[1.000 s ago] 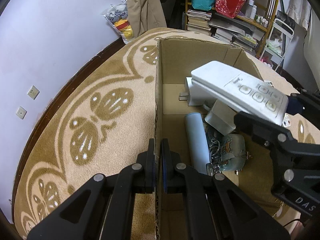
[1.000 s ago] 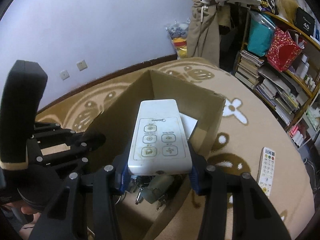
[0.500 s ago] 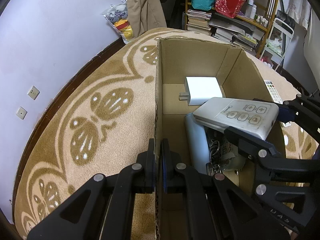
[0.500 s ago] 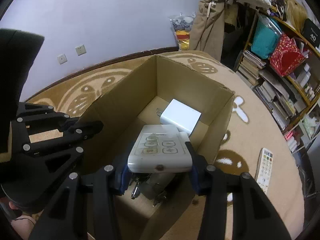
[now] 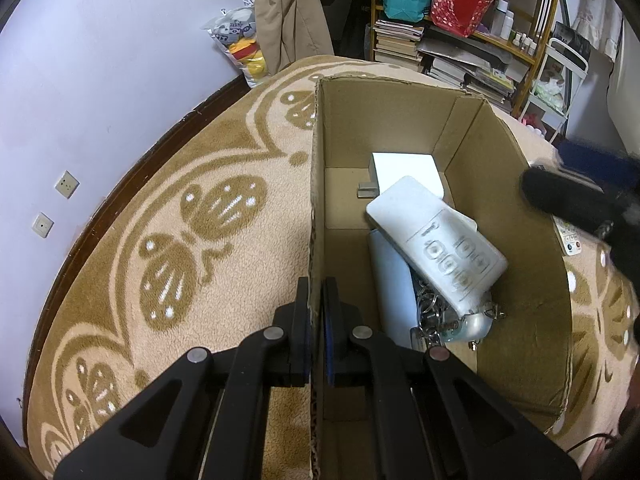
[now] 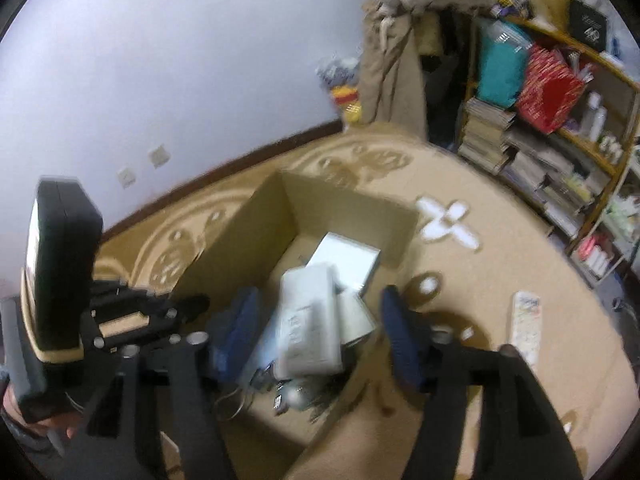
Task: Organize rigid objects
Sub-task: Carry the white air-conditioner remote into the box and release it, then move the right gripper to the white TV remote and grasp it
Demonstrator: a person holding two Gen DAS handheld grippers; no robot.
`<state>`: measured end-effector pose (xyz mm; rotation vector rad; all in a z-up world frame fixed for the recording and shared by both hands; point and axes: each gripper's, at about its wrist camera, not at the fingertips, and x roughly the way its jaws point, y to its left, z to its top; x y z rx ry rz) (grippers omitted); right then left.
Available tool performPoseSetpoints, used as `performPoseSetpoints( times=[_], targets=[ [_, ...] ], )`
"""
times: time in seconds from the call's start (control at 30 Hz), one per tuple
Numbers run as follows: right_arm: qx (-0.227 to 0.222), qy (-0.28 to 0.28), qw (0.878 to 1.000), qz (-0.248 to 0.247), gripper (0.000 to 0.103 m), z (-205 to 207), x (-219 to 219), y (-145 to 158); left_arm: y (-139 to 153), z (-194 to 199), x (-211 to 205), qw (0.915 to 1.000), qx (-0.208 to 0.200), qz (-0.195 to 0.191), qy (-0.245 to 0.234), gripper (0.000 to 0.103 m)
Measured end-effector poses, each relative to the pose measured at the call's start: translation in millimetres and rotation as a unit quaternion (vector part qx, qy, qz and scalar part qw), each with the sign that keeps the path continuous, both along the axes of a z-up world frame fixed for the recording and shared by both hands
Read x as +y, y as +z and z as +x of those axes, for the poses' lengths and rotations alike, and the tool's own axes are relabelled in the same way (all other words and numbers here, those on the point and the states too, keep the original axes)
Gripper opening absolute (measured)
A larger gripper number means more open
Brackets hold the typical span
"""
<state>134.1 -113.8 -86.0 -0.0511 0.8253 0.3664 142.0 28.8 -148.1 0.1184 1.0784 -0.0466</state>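
The white rectangular remote with grey buttons (image 5: 438,242) lies inside the open brown cardboard box (image 5: 520,240), propped aslant on a pale flat slab, a bunch of metal keys (image 5: 432,312) and a white square charger block (image 5: 404,170), so that piece looks stowed. The right gripper (image 6: 316,336) hangs above it with jaws spread wide and nothing between them, while the left gripper (image 5: 316,320) has its jaws pinched tight on the box's near wall, steadying it. Left to do, I'd judge: a second slim white remote (image 6: 527,328) lies on the tan patterned carpet (image 5: 180,240) just beside the box.
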Motion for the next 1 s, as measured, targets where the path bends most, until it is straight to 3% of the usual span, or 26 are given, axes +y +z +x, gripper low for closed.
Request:
performPoseSetpoints(
  times=[0.17,0.4,0.63,1.0],
  targets=[
    [-0.037,-0.062,0.997,-0.003,0.102,3,-32,16,1,0,0,1.0,0.0,0.0,0.0,0.005],
    [-0.026,-0.166,0.985,-0.031,0.103,17,-83,-4,0,0,0,1.0,0.0,0.001,0.001,0.005],
    [0.015,-0.252,0.967,-0.019,0.103,26,-138,-47,1,1,1,1.0,0.0,0.0,0.001,0.005],
    [0.097,-0.306,0.946,-0.034,0.103,27,-190,-112,0,1,2,1.0,-0.001,-0.002,0.003,0.005]
  ],
)
